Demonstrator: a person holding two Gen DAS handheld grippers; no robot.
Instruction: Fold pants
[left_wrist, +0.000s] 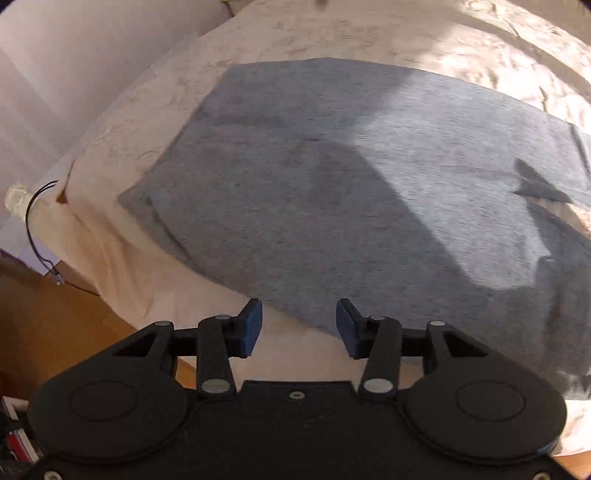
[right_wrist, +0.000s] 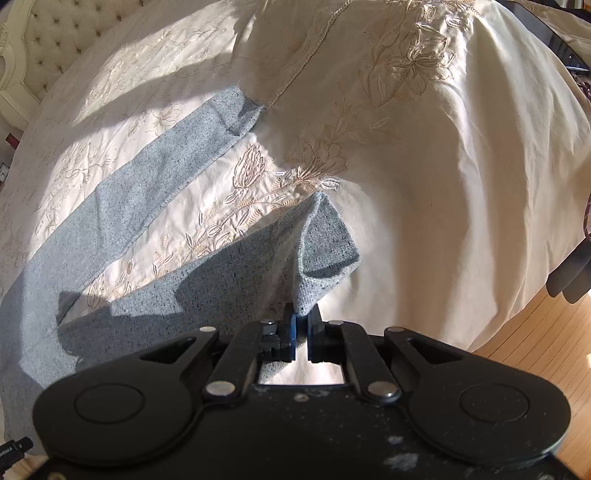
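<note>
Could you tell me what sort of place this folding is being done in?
Most likely a bedroom: the pants lie on a bed with an embroidered cream bedspread, a tufted headboard behind it and wood floor beside it.

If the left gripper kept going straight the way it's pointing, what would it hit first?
Most likely the near edge of the grey pants on the bedspread. The left gripper is open and empty; depth is unclear.
</note>
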